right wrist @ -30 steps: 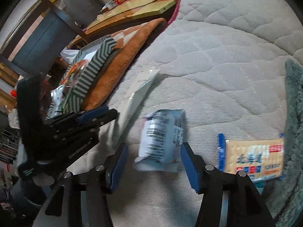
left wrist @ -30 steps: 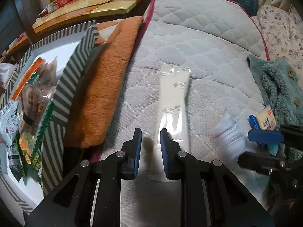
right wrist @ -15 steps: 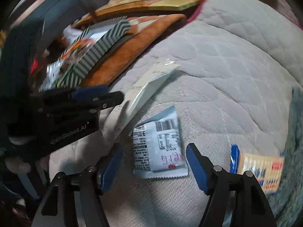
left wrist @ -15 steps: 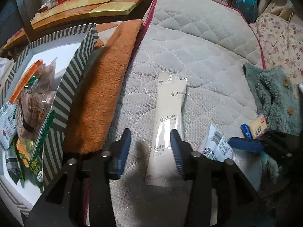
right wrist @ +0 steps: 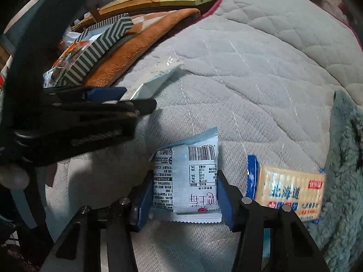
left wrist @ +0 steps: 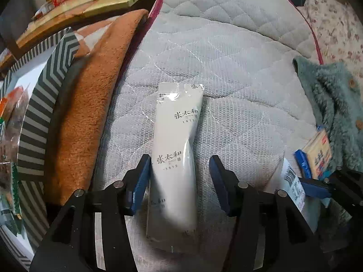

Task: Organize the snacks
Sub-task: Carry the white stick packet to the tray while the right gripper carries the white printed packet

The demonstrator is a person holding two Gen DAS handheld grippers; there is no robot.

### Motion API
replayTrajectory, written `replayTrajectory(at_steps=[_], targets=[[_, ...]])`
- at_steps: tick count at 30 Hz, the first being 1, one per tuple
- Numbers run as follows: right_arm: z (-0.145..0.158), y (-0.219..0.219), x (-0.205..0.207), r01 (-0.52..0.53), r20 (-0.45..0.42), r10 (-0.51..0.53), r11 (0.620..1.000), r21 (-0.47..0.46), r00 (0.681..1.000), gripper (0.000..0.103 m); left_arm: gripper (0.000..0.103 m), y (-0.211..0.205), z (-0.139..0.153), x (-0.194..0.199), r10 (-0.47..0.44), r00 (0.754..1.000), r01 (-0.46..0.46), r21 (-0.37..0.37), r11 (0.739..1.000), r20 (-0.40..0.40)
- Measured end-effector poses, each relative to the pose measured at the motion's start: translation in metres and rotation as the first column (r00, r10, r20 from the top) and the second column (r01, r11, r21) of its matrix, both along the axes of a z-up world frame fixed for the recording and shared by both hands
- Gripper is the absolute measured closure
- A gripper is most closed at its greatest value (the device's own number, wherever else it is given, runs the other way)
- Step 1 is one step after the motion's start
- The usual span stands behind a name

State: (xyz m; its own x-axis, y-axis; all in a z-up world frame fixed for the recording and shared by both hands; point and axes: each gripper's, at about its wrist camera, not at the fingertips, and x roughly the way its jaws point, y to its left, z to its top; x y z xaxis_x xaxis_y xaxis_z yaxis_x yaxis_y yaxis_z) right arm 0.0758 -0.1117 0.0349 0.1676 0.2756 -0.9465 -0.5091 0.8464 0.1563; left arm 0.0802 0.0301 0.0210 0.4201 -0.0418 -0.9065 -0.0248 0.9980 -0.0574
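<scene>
My left tool (left wrist: 179, 176) stood wide over the long white sachet (left wrist: 175, 156), which lay flat on the quilted bed (left wrist: 238, 72) with its near half between the fingers. The left pad was touching the sachet's edge or just beside it, I could not tell which; the right pad was well clear. My right tool (right wrist: 185, 195) had narrowed around the small blue packet (right wrist: 188, 179), both pads at its sides. It looked gripped, though the packet lay on the quilt, not lifted.

The striped box (left wrist: 43, 117), already holding other snacks, sat to the left beyond the orange blanket (left wrist: 90, 104). A yellow biscuit pack (right wrist: 290, 195) lay just right of the blue packet, against the teal fleece (right wrist: 347, 158).

My worries were these. The sachet was thin, slick and flat on a soft quilt, so closing from above could slide the pads over it or pinch quilt fabric with it. Being off-centre, the left pad might push the sachet sideways before the right one arrived. Caught only at its near end, the long sachet would likely droop and could slip out on the way to the box. The blue packet was puffy; a hard squeeze could crush what was inside. The two tools were also near each other, so lifting both at once risked a knock.
</scene>
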Motion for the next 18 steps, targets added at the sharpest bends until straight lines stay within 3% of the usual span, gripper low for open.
replayTrajectory(at_steps=[2,3,4,8,18], targets=[[-0.001,0.0,-0.002,0.001,0.003,-0.001,1.0,0.005,1.0,0.053,0.052,0.004,0.0,-0.002,0.008,1.0,-0.008,-0.019,1.0,0.01],[0.0,0.001,-0.003,0.002,0.007,-0.002,1.0,0.012,1.0,0.053,0.057,0.006,0.0,-0.003,0.016,1.0,-0.015,-0.017,1.0,0.008],[0.001,0.003,-0.003,0.002,0.011,-0.002,1.0,0.022,1.0,0.053,0.068,0.008,0.001,-0.004,0.022,1.0,-0.022,-0.001,1.0,0.009],[0.011,0.008,-0.006,-0.008,0.032,0.007,0.999,0.031,0.999,0.053,0.07,0.012,0.009,-0.014,0.033,0.999,-0.033,0.004,0.999,0.016],[0.044,0.03,-0.015,-0.04,0.083,0.037,0.998,0.046,0.996,0.053,0.07,0.035,0.048,-0.053,0.085,0.989,-0.09,0.031,0.995,0.119]])
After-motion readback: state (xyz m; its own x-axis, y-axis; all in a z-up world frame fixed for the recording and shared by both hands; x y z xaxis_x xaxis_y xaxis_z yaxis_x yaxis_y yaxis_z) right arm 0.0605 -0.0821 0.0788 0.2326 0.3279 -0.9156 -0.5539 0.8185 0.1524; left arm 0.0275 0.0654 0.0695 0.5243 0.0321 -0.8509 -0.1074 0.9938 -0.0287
